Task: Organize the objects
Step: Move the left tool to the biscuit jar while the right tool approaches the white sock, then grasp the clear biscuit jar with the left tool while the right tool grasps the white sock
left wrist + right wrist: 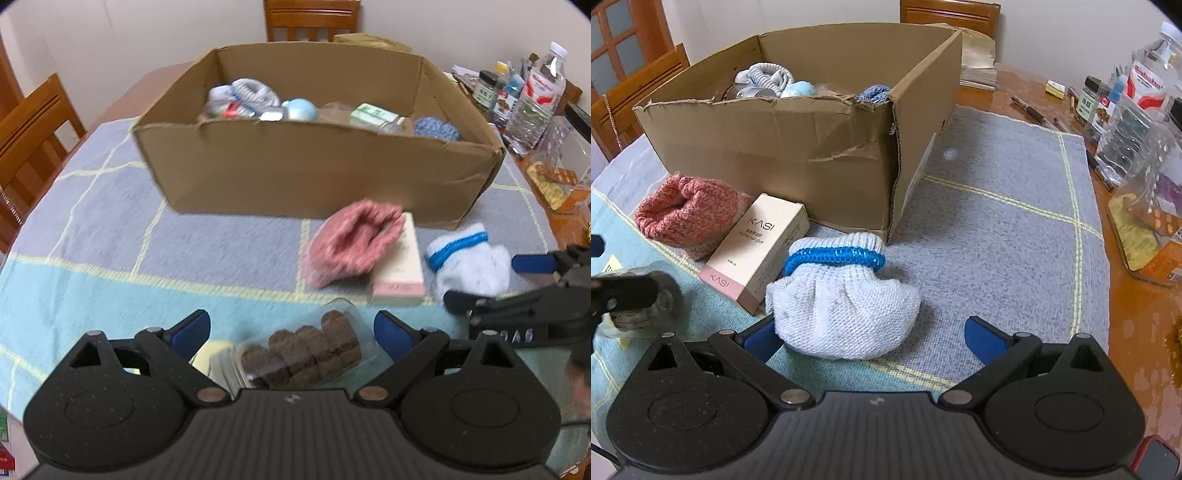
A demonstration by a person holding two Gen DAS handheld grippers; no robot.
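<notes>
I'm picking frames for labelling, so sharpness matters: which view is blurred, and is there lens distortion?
Left wrist view: motion-blurred, the pink knit item and cardboard box are smeared. Right wrist view: sharp, the knit of the white sock and the KASI box lettering are readable. Both: fisheye bending, dark corners.

Your way to the cardboard box is blocked in front by the pink knit, the KASI carton and the white sock, all crowded together; the blue mat right of them lies bare. Bottles and jars line the right table edge.
</notes>
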